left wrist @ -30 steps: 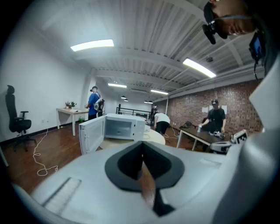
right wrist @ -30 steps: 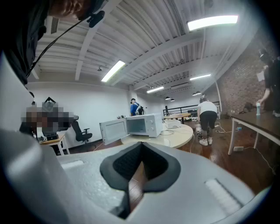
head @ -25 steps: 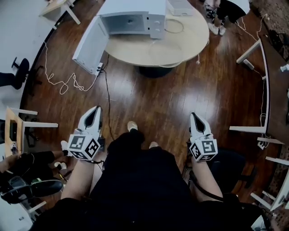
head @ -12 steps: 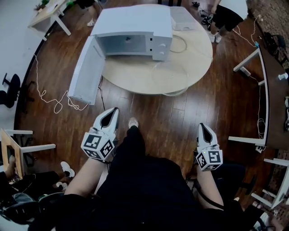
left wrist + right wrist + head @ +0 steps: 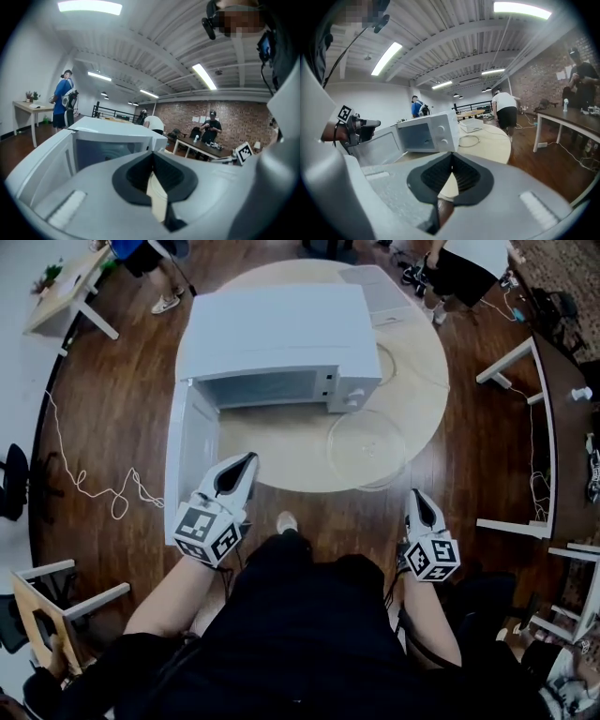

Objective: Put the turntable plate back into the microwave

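Observation:
A white microwave (image 5: 277,348) stands on a round wooden table (image 5: 427,352) with its door (image 5: 190,460) swung open toward me. The clear glass turntable plate (image 5: 367,448) lies flat on the table in front of the microwave's control panel. My left gripper (image 5: 248,460) is shut and empty, its tip just over the table's near edge beside the open door. My right gripper (image 5: 413,495) is shut and empty, short of the table's near edge, a little nearer me than the plate. The microwave (image 5: 426,133) also shows in the right gripper view, and its door (image 5: 51,161) in the left gripper view.
A flat white device (image 5: 375,282) and a cable (image 5: 382,357) lie on the table behind the microwave. White table frames (image 5: 525,437) stand at the right, a wooden stool (image 5: 47,624) at the lower left. People stand at the room's far side (image 5: 464,268).
The table and microwave have come much closer and lower in the head view as I walked up. Both grippers moved forward, the left now reaching the table's edge.

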`<control>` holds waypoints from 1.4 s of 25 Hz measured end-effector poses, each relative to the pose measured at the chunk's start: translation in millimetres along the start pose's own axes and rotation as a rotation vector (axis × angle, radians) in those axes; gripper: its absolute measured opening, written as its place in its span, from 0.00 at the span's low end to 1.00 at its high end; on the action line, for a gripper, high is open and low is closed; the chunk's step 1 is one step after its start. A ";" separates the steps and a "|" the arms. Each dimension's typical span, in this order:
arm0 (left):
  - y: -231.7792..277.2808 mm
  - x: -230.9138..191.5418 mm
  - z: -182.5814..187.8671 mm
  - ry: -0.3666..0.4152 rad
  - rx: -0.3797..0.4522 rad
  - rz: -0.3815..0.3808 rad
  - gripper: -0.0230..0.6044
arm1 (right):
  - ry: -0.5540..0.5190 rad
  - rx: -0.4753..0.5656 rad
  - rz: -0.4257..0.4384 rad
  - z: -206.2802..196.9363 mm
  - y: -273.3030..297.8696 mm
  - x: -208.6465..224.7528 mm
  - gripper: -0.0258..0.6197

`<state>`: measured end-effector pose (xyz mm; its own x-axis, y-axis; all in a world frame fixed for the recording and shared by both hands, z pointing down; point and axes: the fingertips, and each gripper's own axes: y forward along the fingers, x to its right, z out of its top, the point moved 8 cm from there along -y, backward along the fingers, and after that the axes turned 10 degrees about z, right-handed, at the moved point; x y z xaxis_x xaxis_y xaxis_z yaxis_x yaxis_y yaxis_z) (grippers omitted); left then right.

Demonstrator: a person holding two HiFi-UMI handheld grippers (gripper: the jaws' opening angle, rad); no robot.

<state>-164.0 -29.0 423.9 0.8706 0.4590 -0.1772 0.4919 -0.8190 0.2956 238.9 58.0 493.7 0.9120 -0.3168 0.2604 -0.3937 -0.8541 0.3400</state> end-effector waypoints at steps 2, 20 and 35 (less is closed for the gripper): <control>17.1 -9.7 8.9 -0.010 0.005 -0.012 0.05 | 0.037 -0.012 -0.003 1.0 7.6 2.8 0.04; 34.9 -29.8 45.3 -0.057 -0.022 0.200 0.05 | 0.820 -0.124 -0.069 -131.5 80.4 124.5 0.43; 34.2 -59.5 61.2 -0.099 0.005 0.145 0.05 | 0.997 -0.070 -0.049 -162.7 112.6 93.1 0.43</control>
<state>-199.6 -105.4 387.1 0.9270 0.2998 -0.2251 0.3610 -0.8760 0.3197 260.7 -0.5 703.3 0.4269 0.2366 0.8728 -0.3936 -0.8203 0.4149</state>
